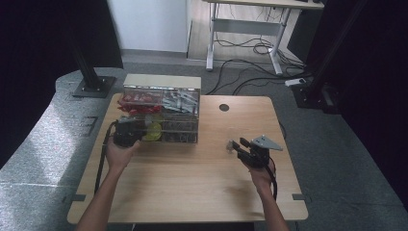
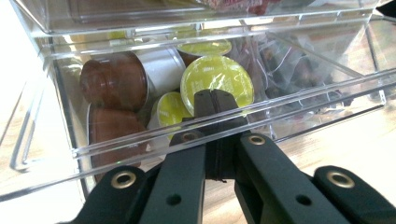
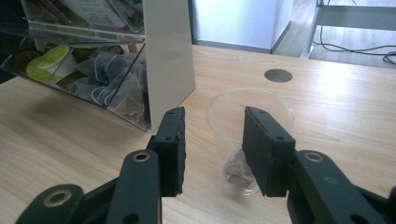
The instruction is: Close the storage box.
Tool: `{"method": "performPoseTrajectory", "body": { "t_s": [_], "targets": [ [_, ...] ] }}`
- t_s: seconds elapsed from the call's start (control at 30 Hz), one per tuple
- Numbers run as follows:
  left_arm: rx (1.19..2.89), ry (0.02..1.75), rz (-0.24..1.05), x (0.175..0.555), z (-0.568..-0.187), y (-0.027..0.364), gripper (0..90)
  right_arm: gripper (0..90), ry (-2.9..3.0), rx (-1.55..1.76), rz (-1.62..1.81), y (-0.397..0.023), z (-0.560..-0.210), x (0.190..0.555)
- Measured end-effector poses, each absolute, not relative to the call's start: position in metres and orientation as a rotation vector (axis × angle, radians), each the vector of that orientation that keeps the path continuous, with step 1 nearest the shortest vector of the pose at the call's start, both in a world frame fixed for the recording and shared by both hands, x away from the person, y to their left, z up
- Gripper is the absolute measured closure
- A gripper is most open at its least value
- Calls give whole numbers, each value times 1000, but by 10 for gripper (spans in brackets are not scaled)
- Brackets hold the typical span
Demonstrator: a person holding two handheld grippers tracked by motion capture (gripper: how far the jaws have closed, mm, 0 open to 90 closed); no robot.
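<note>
**Left pinching drawer front, right spread at the cup**

Left hand-held gripper (image 1: 129, 131): from the high view I see the forearm reaching up the left side of the table (image 1: 192, 192), hand wrapped round the gripper body, nose pointed at the lower left of the clear organiser (image 1: 161, 113). In the left gripper view my black jaws are pressed together on the transparent front edge of the pulled-out drawer (image 2: 299, 100), tips just over its lip. The drawer is glossy clear plastic with straight walls. Inside lie round coffee capsules (image 2: 217, 84): lime-yellow foil lids, brown ribbed bodies, one silvery side. Mesh tea bags (image 2: 285, 65) sit in the compartment next to them.

Right hand-held gripper (image 1: 243, 147): the right forearm comes in from the lower right, wrist bent, gripper pointing left toward the middle of the table, grey three-cornered plate on top. In the right gripper view the jaws stand apart, matt black pads with a rough face, framing the clear plastic cup (image 3: 250, 135). The cup stands upright on the table, thin-walled, round rim, and the pads look clear of it, though the right pad overlaps the rim and I cannot be sure. A small tea bag (image 3: 238, 175) rests at the bottom of the cup.

Table: pale wood grain, rounded corners, a round cable hole (image 1: 224, 107) beyond the cup.
</note>
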State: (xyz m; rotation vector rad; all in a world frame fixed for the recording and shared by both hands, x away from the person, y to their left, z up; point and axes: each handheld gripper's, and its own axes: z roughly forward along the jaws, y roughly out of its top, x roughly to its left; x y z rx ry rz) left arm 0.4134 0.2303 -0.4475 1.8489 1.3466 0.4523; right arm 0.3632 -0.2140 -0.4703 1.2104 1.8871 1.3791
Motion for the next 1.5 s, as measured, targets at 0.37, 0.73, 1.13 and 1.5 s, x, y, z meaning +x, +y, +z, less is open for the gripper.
{"method": "performPoseTrajectory", "body": {
  "t_s": [0.37,0.73,1.13,1.5],
  "targets": [
    [1853,1353,448,410,-452,232,900,586,1899,1227,1407,-216,-485,350],
    [1856,1362,439,409,-458,232,900,580,1915,1264,1414,-221,-504,340],
    [1856,1368,423,405,-466,233,900,579,1933,1257,1405,-221,-508,333],
    [1854,1387,406,400,-475,237,900,578,1942,1254,1401,-222,-510,330]
  ]
}}
